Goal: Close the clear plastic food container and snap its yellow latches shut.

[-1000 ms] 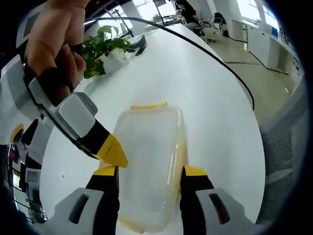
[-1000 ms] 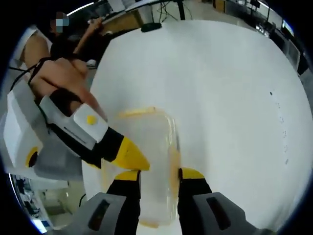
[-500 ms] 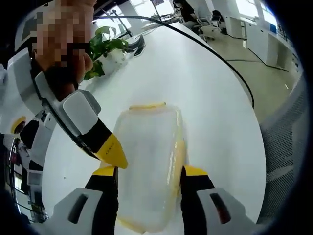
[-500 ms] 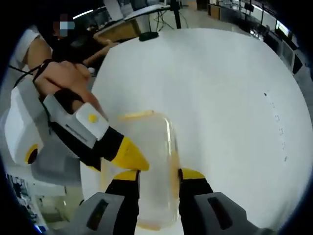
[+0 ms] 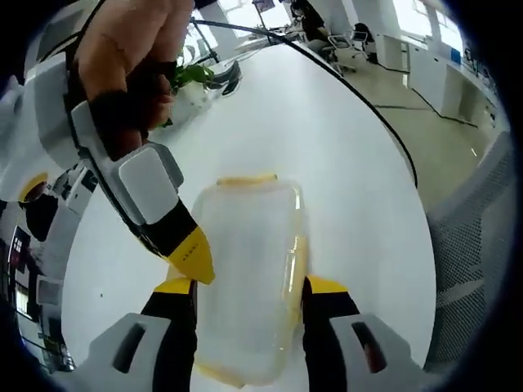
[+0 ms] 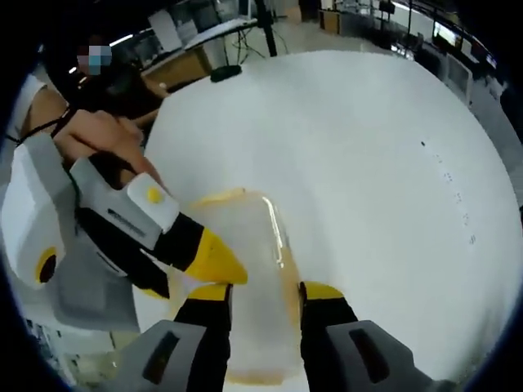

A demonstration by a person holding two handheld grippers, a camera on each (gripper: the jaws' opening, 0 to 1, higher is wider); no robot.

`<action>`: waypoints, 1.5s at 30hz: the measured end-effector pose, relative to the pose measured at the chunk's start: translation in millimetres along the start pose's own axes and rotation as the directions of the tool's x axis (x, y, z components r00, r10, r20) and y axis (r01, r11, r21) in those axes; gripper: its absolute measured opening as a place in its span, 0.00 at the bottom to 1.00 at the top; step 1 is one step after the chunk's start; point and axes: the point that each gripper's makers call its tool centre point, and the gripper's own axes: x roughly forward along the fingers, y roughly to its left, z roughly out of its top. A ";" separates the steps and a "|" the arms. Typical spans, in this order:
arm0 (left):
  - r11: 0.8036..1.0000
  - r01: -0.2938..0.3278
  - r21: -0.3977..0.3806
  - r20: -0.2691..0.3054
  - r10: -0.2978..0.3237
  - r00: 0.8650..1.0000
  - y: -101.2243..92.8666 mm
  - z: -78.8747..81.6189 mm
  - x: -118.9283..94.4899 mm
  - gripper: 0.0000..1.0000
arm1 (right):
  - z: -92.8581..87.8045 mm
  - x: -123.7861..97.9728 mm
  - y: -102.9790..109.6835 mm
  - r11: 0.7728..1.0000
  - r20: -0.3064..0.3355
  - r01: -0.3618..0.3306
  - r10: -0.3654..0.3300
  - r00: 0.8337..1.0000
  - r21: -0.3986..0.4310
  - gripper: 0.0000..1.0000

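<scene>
Bright open office beyond, with chairs and white cabinets far off past the edge of a wide white desk (image 5: 343, 139); a potted green plant (image 5: 189, 77) standing on the desk near its far side, well apart from the work; a black cable (image 5: 359, 98) curving along the desk edge.

Clear plastic food container (image 5: 245, 278) lying flat on the desk, lid down on top; one yellow latch (image 5: 247, 178) visible along the far short end, another yellow latch strip (image 5: 297, 265) along the long side.

Left claw (image 5: 249, 287) spread wide, yellow-tipped jaws straddling the container, one jaw at each long side; cannot tell whether the jaws actually touch the walls.

Right claw (image 5: 189, 255) entering the left gripper view from the upper left, yellow tip resting at the container's near left edge just beside the left claw's jaw; gripped by a hand (image 5: 135, 57).

In the right gripper view, same container (image 6: 249, 294) between the right claw's (image 6: 260, 292) spread jaws; left claw's yellow tip (image 6: 214, 260) angled in from the left, touching or nearly touching the container's lid edge.
</scene>
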 end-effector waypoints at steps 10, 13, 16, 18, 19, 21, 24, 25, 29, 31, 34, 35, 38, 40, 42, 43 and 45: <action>0.995 0.075 0.059 -0.011 -0.075 0.997 -9.9 -5.2 -4.9 0.64 | -1.7 -3.9 -5.4 0.997 0.065 0.053 -0.057 0.996 0.055 0.36; 0.995 0.087 0.056 -0.022 -0.086 0.996 -7.5 -12.2 -8.6 0.64 | -3.6 -5.9 -4.4 0.998 0.056 0.063 -0.064 0.996 0.024 0.36; 0.993 0.116 0.023 -0.005 -0.116 0.993 -8.5 -13.2 -11.5 0.65 | -5.5 -8.2 0.5 0.997 0.061 0.078 -0.078 0.995 0.002 0.35; 0.993 0.119 0.017 -0.002 -0.119 0.993 -7.3 -13.7 -14.0 0.64 | -7.4 -10.0 1.7 0.996 0.057 0.092 -0.092 0.994 0.007 0.36; 0.992 0.119 0.034 -0.013 -0.119 0.993 -6.7 -16.4 -13.7 0.63 | -7.9 -10.9 1.8 0.995 0.058 0.100 -0.100 0.993 -0.005 0.36; 0.992 0.123 0.039 -0.017 -0.122 0.992 -5.8 -19.3 -14.0 0.64 | -9.6 -12.4 4.4 0.994 0.056 0.106 -0.104 0.993 -0.017 0.36; 0.991 0.130 0.029 -0.017 -0.129 0.991 -3.6 -21.5 -16.4 0.64 | -12.5 -14.6 1.8 0.994 0.050 0.107 -0.106 0.993 -0.026 0.39; 0.991 0.130 0.028 -0.017 -0.130 0.991 -2.1 -22.5 -17.3 0.64 | -14.7 -16.1 3.7 0.994 0.045 0.106 -0.104 0.994 -0.032 0.40; 0.992 0.122 0.034 -0.023 -0.122 0.992 4.5 -27.6 -18.1 0.65 | -16.9 -19.2 3.5 0.992 0.050 0.109 -0.106 0.993 -0.058 0.44; 0.992 0.123 0.031 -0.026 -0.122 0.992 7.0 -29.4 -18.2 0.66 | -19.9 -22.2 5.3 0.991 0.046 0.116 -0.113 0.993 -0.072 0.46; 0.991 0.116 0.062 -0.040 -0.114 0.993 10.0 -32.1 -17.8 0.66 | -26.0 -24.9 5.8 0.988 0.021 0.124 -0.122 0.992 -0.090 0.47; 0.991 0.116 0.063 -0.040 -0.114 0.993 10.3 -32.4 -17.6 0.67 | -27.4 -25.3 5.7 0.987 0.017 0.127 -0.126 0.992 -0.094 0.47; 0.992 0.118 0.052 -0.037 -0.116 0.993 15.1 -34.8 -15.9 0.68 | -32.6 -27.1 10.7 0.987 0.002 0.126 -0.127 0.992 -0.101 0.50; 0.992 0.117 0.056 -0.045 -0.115 0.992 16.2 -36.9 -16.0 0.68 | -33.5 -27.2 10.6 0.986 -0.005 0.122 -0.124 0.992 -0.111 0.53; 0.991 0.117 0.060 -0.048 -0.115 0.992 18.0 -38.6 -16.4 0.70 | -35.0 -27.9 12.5 0.985 -0.011 0.126 -0.128 0.992 -0.121 0.56; 0.991 0.119 0.059 -0.048 -0.117 0.992 18.7 -39.4 -16.8 0.71 | -35.6 -28.2 13.3 0.983 -0.015 0.128 -0.131 0.991 -0.130 0.57; 0.991 0.117 0.065 -0.051 -0.114 0.992 20.8 -41.4 -17.1 0.72 | -36.9 -29.2 13.2 0.978 -0.024 0.139 -0.145 0.989 -0.152 0.59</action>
